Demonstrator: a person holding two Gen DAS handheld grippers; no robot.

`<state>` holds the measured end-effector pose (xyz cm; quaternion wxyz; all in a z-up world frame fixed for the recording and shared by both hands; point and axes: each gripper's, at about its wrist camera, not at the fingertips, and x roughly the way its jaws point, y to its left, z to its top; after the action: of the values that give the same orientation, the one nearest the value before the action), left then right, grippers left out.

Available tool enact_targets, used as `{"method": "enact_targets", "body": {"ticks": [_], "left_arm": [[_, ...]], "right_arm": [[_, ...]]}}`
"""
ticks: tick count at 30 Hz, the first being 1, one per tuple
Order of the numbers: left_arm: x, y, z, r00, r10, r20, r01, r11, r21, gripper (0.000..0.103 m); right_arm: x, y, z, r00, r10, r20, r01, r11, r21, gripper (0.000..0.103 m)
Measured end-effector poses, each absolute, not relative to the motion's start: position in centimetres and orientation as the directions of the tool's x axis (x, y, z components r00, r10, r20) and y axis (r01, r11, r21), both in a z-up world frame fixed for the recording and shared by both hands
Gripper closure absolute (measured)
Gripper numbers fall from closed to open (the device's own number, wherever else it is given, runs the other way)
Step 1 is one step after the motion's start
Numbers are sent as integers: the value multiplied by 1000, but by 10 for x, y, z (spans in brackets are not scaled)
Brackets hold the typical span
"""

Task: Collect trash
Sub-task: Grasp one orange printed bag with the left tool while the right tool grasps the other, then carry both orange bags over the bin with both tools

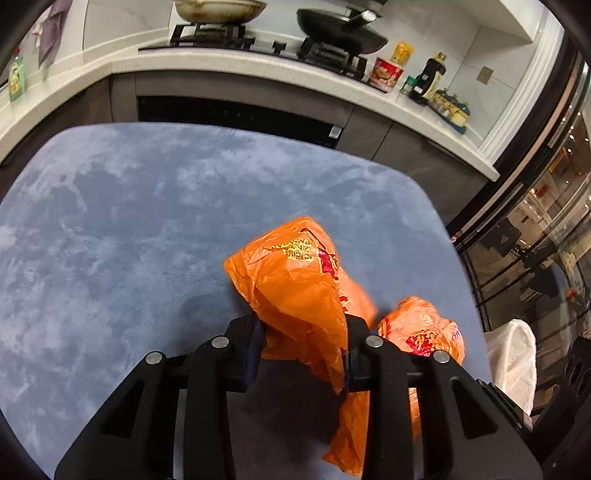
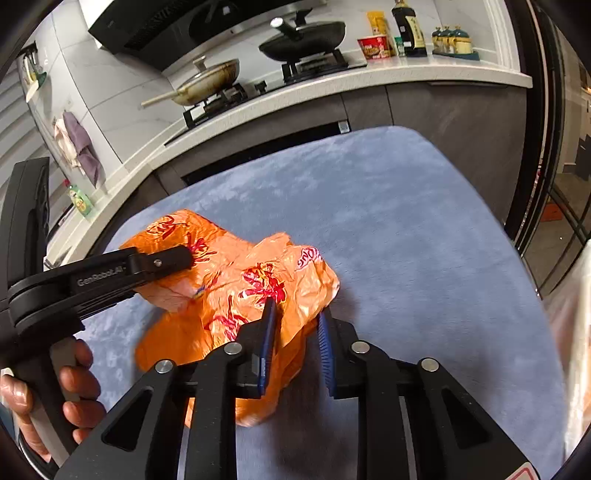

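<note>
- The black fingers (image 1: 245, 334) of the left gripper (image 1: 304, 332) pinch a fold of the crinkled orange plastic bag with red and yellow print (image 1: 295, 280), film bunched between the pads.
- The right gripper (image 2: 297, 321) has its blue ribbed pads (image 2: 267, 332) closed in on another fold of the same bag, at the bag's 5 o'clock corner in the right wrist view; orange film fills the narrow gap between the pads.
- The bag lies on the plush grey-blue mat (image 1: 129, 221), toward the mat's 4 o'clock area in the left wrist view.
- In the right wrist view the left gripper reaches onto the bag from 9 o'clock, a hand (image 2: 55, 398) on its handle at 8 o'clock.
- A black wok (image 1: 340, 31) sits on the stove at 12 o'clock beyond the mat.
</note>
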<state>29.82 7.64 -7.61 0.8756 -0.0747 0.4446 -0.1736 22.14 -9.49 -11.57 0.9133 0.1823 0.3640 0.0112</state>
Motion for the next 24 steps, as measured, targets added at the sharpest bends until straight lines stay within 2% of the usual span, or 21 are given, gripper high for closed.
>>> {"method": "enact_targets", "body": {"ticks": [13, 24], "left_arm": [[225, 60, 10, 631, -406, -662, 305, 914, -269, 73], [142, -8, 50, 616, -497, -612, 452, 858, -242, 73]], "right_arm": [[137, -154, -48, 835, 38, -548, 181, 923, 340, 87], [40, -218, 1, 892, -104, -440, 272, 901, 338, 87]]}}
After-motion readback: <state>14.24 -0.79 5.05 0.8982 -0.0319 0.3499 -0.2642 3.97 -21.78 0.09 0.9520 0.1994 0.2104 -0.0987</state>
